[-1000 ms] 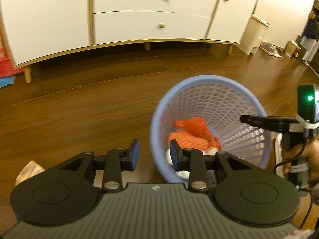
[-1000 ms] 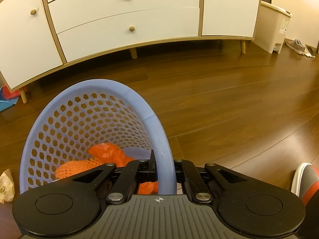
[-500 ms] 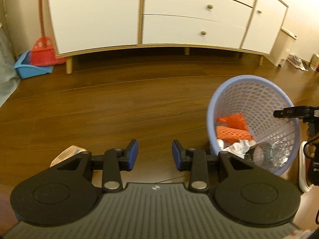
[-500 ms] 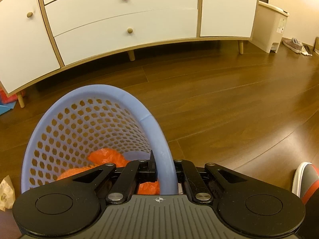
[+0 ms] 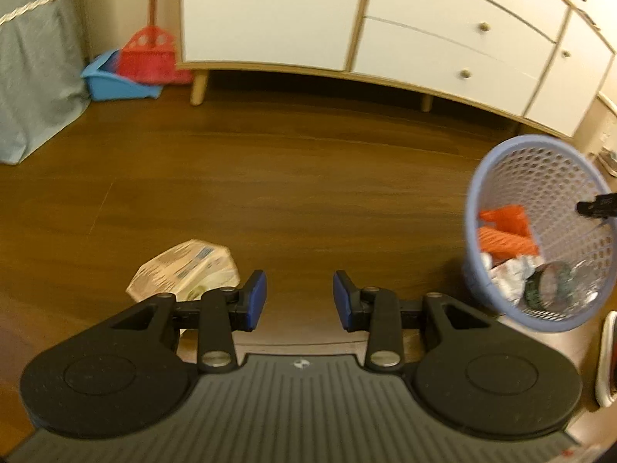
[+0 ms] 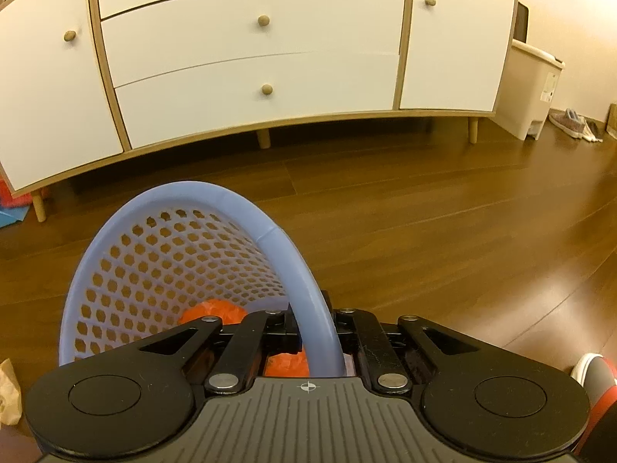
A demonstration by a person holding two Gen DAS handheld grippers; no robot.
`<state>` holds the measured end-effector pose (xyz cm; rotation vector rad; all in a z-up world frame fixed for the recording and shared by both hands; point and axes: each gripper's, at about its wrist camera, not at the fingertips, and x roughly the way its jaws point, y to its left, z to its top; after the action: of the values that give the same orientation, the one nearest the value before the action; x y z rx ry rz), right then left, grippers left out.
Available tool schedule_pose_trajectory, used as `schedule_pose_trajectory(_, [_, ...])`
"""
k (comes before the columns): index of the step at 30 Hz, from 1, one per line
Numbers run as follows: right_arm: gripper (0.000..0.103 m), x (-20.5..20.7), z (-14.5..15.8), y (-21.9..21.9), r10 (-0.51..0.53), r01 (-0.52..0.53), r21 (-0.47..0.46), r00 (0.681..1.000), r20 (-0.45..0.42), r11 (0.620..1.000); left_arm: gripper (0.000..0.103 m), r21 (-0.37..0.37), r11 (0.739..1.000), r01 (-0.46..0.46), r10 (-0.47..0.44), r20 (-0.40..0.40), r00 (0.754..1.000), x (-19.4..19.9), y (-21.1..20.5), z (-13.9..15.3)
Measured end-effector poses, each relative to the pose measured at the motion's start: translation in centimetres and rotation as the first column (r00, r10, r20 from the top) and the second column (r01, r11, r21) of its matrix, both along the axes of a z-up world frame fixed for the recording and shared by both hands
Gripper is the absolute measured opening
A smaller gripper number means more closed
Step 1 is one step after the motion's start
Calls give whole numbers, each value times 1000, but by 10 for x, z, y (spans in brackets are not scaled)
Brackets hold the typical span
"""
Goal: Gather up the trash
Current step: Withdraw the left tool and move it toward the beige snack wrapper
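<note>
A lilac mesh basket (image 5: 501, 162) hangs tilted at the right of the left wrist view, holding orange netting (image 5: 505, 227), crumpled white paper and a clear bottle. My right gripper (image 6: 316, 337) is shut on the basket's rim (image 6: 308, 281); its tip (image 5: 595, 206) pokes in from the right edge. A crumpled beige paper bag (image 5: 185, 266) lies on the wooden floor. My left gripper (image 5: 300, 295) stands open just right of the bag, with bare floor between its blue pads (image 5: 257, 297). The same bag (image 6: 7, 393) peeks in at the lower left of the right wrist view.
A long white sideboard (image 6: 250, 58) on wooden legs runs along the back. A red broom and blue dustpan (image 5: 135, 65) sit at its left end beside grey cloth (image 5: 34, 69). A white bin (image 6: 532, 88) and shoes (image 6: 574, 123) are at far right. A person's shoe (image 6: 594, 374) is nearby.
My left gripper has swung left, away from the basket; the paper bag has come into fuller view beside its left finger. The right gripper keeps hold of the basket rim and has moved toward the sideboard.
</note>
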<state>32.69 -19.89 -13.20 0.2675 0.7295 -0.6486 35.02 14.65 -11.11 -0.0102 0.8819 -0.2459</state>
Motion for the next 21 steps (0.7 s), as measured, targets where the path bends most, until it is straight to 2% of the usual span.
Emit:
schedule_pose_trajectory(7, [3, 16, -2, 2, 9, -9, -42, 1000, -2, 999, 33, 26, 999, -33, 34, -24, 999, -10, 20, -24])
schedule_pose_trajectory(21, [3, 37, -5, 3, 19, -19, -82, 1000, -2, 996, 35, 81, 990, -119, 122, -33, 992, 2, 56, -61])
